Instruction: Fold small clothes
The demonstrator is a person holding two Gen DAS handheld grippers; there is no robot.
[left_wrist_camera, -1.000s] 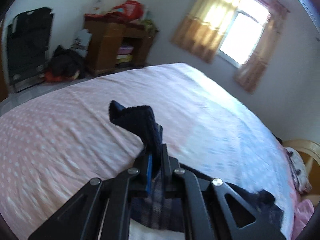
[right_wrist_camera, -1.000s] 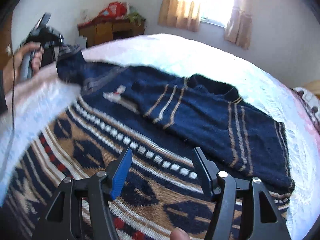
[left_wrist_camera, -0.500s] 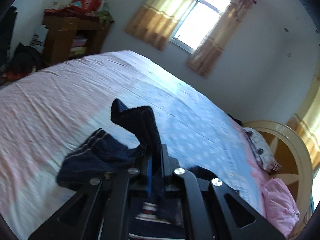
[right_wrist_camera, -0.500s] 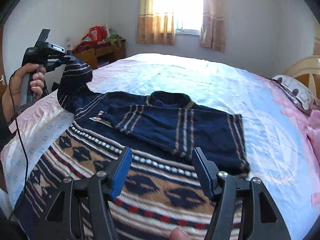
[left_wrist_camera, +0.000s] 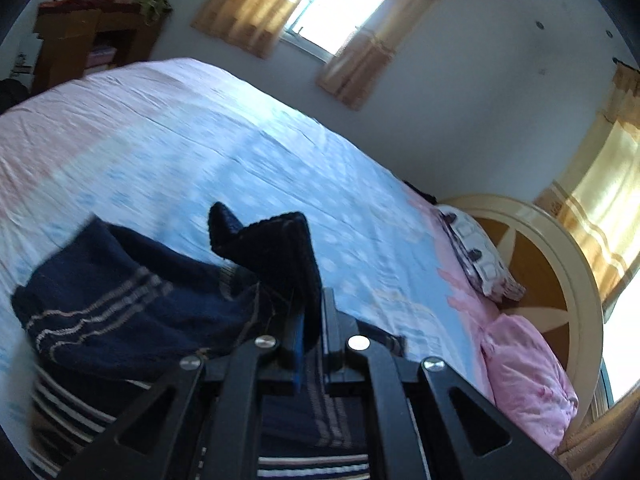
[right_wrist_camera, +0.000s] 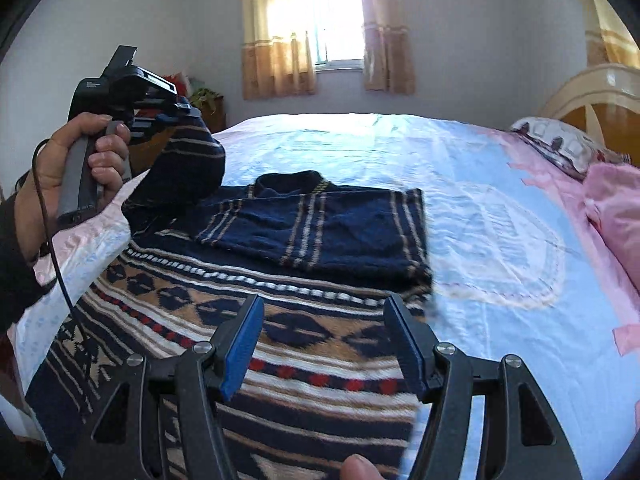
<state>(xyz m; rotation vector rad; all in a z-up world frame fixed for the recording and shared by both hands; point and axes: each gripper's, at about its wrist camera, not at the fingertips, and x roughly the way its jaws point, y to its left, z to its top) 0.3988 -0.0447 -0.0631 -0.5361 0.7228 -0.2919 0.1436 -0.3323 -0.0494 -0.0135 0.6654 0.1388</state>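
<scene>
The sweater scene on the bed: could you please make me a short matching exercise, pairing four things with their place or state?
Things:
1. left hand-held gripper
2. right hand-held gripper
3. pink pillow
4. sweater sleeve

States:
A. open, holding nothing
B. lifted off the bed
C. shut on dark knit fabric
D. lying near the headboard

Pairs: 1-C, 2-A, 3-D, 4-B

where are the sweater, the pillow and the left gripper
sweater [right_wrist_camera: 328, 228]: right wrist view, folded navy body
pillow [right_wrist_camera: 560, 146]: right wrist view, patterned top
left gripper [right_wrist_camera: 188, 114]: right wrist view, tips clamping the sleeve cuff
</scene>
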